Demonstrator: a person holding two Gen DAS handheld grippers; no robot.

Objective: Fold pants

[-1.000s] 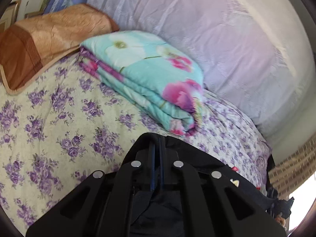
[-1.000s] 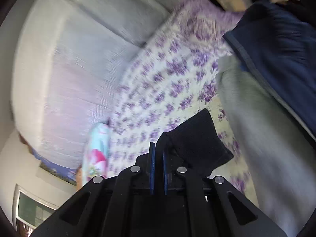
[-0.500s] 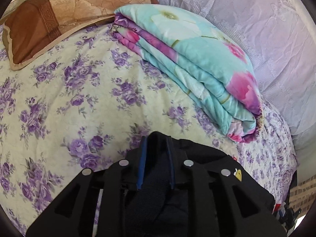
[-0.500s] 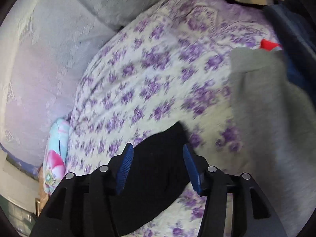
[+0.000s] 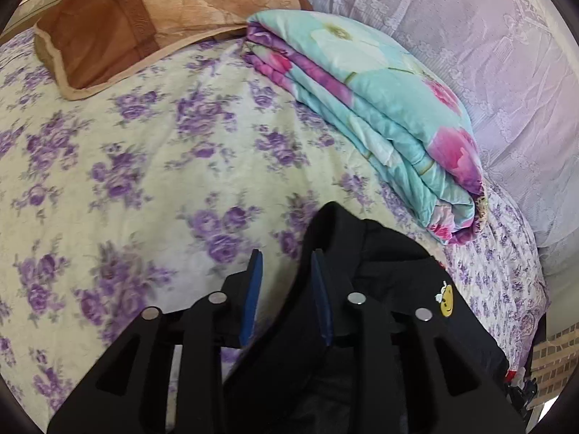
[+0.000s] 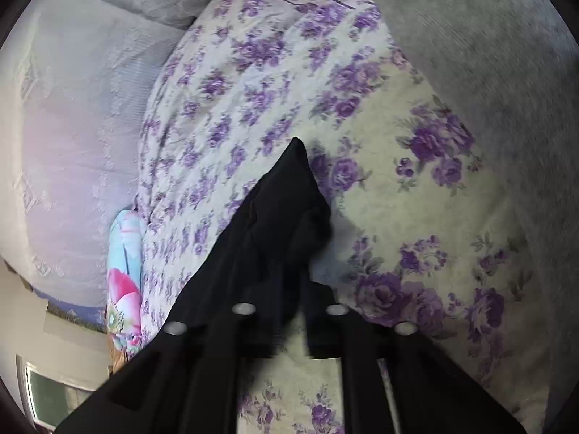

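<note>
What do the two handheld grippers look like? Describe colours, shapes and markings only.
The left gripper is matte black plastic with angular cut-out arms, four round silver studs and blue pads lining its jaws. The right gripper has the same black frame and silver studs; its pads are hidden here. No cables, markings or sleeves show.

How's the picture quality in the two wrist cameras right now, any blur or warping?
Left wrist: mostly sharp, bright daylight, bedsheet slightly soft, fisheye bending at the edges. Right wrist: motion blur smears the right gripper and the black pants.
</note>
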